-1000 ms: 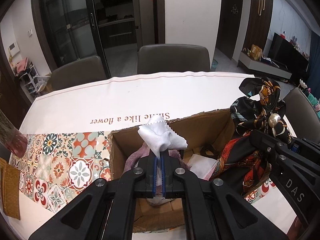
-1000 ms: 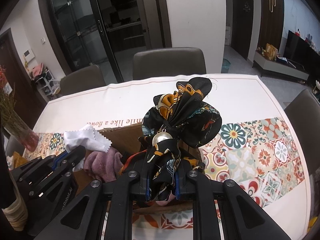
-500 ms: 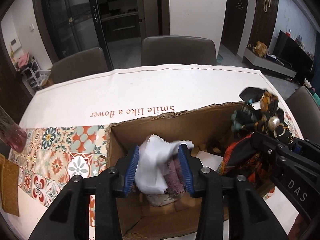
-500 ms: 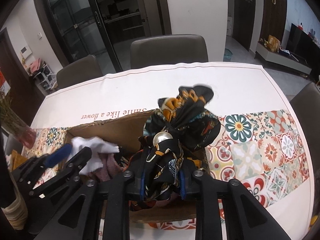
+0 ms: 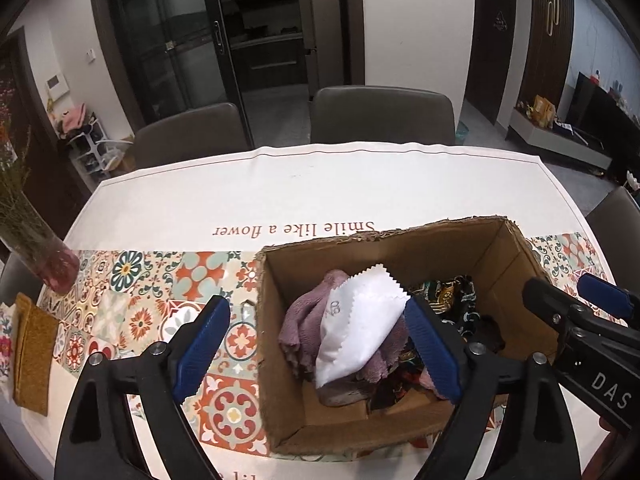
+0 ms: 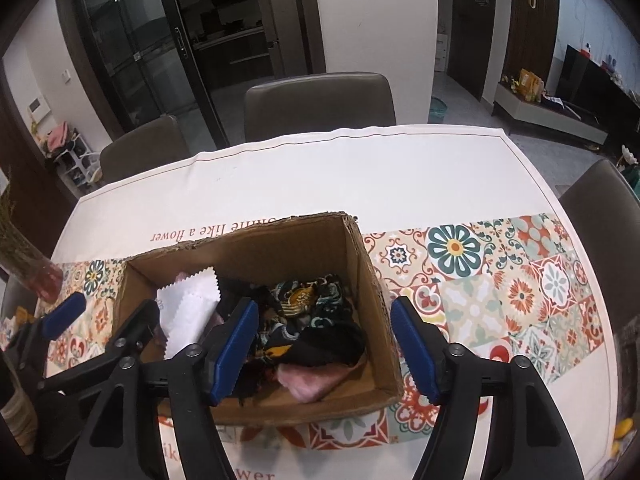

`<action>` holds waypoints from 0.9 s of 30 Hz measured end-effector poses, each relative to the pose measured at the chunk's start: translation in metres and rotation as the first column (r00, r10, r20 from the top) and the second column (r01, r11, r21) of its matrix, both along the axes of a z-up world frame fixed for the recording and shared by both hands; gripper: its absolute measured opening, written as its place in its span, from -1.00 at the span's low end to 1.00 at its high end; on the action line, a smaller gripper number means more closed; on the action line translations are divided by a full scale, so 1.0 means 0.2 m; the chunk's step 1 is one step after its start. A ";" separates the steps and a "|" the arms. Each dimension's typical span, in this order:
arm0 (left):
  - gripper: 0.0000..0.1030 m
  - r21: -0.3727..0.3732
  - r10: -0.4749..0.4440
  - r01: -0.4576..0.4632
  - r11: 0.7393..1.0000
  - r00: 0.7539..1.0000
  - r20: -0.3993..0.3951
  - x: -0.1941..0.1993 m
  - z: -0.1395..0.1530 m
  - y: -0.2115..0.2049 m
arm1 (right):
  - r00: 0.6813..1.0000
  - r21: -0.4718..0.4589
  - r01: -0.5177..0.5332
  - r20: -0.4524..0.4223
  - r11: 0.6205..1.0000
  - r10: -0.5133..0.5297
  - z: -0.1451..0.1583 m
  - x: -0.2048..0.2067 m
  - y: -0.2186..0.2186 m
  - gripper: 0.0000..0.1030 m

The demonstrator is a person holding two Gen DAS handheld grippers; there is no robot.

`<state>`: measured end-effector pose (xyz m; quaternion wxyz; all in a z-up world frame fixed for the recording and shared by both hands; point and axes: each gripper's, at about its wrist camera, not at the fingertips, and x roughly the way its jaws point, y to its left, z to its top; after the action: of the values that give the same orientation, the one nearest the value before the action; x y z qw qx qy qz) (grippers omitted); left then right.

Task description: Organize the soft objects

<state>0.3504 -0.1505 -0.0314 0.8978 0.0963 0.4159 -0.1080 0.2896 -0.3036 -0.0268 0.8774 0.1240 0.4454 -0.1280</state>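
1. Far left, desk (image 5: pixel 360 184) edge: a glass vase (image 5: pixel 48 268) with a pinkish base and green stems. Near it a mustard-yellow cloth (image 5: pixel 34 352) lies flat on the white-and-tile-print desk cover.
2. Left tool (image 5: pixel 320 348): jaws spread wide and opening. The left blue pad (image 5: pixel 202 344) is over the tile pattern outside the box; the right pad is over the box interior. The white cloth sits between them, and neither pad presses on it. From the right wrist view, the same tool (image 6: pixel 108 312) straddles the box's left wall.
3. Cardboard box (image 5: pixel 516 256), open top, stands on the desk cover, its far rim ragged. Printed lettering on the cover, "Smile like a flower", runs just beyond that rim.
4. Box, left part: a mauve towel (image 5: pixel 304 316) is bunched on the floor of the box. A white cloth (image 5: pixel 360 328) with pinked zigzag edges rests on top of it, tilted.
5. Box, middle to right: a dark patterned scarf (image 6: pixel 316 320) in black, gold and teal is crumpled in a heap. A pink fuzzy item (image 6: pixel 312 380) lies at the near edge of the heap, on the box floor.
6. Right tool (image 6: pixel 324 352): jaws spread and opening. The left pad is over the scarf heap; the right pad (image 6: pixel 414 352) is outside the box's right wall. Nothing is pinched; the scarf lies loose below.
7. Beyond the desk: grey chairs (image 6: pixel 320 104) at the far side, one at the right edge.
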 end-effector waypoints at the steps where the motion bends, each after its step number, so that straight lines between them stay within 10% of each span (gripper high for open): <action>1: 0.76 0.005 0.009 -0.009 1.000 1.000 0.006 -0.01 0.01 0.01 | 1.000 0.002 0.000 -0.001 1.000 0.000 0.01 -0.01 0.00 0.37; 27: 1.00 -0.012 0.081 -0.080 0.997 0.989 0.126 -0.50 0.25 0.18 | 0.994 -0.062 0.083 0.078 0.995 -0.078 0.25 -0.51 0.08 0.55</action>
<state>0.2506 -0.1139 0.0183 0.9264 0.0829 0.3612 -0.0668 0.1882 -0.2878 0.0227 0.8914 0.1179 0.4021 -0.1728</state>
